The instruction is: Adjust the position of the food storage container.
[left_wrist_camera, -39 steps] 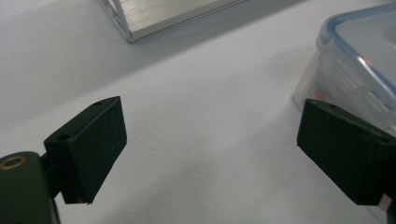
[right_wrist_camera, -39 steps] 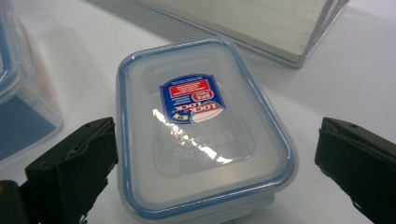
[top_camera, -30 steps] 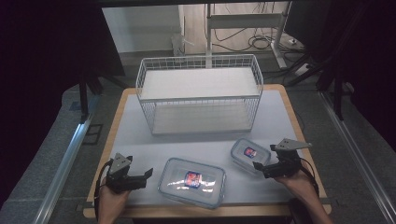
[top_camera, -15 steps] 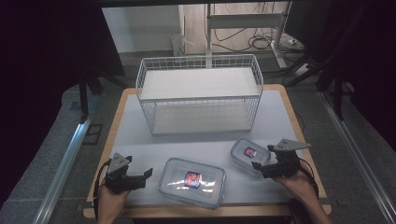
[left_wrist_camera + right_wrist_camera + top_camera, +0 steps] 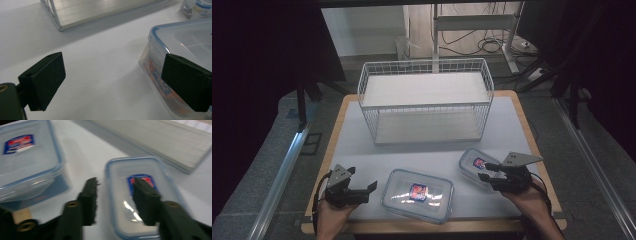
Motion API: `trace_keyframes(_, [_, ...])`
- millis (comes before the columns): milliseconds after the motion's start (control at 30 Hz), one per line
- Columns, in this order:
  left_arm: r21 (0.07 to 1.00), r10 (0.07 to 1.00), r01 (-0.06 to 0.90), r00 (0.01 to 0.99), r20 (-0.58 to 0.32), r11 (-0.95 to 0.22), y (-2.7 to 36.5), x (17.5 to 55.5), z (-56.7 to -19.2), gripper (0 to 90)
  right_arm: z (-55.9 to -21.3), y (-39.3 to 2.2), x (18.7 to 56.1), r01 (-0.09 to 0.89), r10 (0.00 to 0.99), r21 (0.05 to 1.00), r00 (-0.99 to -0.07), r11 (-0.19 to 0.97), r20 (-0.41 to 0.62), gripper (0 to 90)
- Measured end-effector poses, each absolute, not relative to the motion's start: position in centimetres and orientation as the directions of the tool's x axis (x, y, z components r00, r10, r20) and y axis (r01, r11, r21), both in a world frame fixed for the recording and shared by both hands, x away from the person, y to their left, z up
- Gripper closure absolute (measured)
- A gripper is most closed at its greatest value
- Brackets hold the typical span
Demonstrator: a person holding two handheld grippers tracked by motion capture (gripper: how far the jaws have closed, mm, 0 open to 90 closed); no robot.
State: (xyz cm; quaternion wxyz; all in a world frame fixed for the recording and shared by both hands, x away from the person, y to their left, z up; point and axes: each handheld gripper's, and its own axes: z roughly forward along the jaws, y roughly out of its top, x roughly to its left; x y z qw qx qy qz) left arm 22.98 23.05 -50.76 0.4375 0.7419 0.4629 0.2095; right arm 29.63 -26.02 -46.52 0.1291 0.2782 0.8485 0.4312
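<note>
Jaws of the right tool (image 5: 113,200), just closing, straddle the small container's (image 5: 142,195) near edge; squeeze squarely before lifting; left tool (image 5: 112,85) gapes empty

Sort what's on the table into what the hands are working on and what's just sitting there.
In hand: small lidded box, with the right gripper closing over one edge, one jaw on the lid; large lidded box, beside the open left gripper.
Sitting there: wire basket, table.
</note>
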Motion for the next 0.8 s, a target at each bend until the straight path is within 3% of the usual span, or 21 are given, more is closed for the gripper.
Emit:
trace_keyframes(233, [0.844,0.876,0.505,0.473,-0.098,-0.179,23.3,23.0,-50.8,6.2,-46.8,-23.0,27.8,0.316,0.457,0.764,-0.889,0.562,0.031,89.3])
trace_keyframes(433, [0.845,0.874,0.506,0.475,-0.107,-0.172,23.4,23.0,-50.9,6.7,-47.6,-21.6,27.6,0.318,0.447,0.745,-0.894,0.587,0.030,89.4])
trace_keyframes(800, [0.838,0.872,0.513,0.480,-0.099,-0.188,23.0,23.1,-51.1,7.0,-48.7,-18.0,31.4,0.320,0.504,0.725,-0.863,0.610,-0.044,89.4])
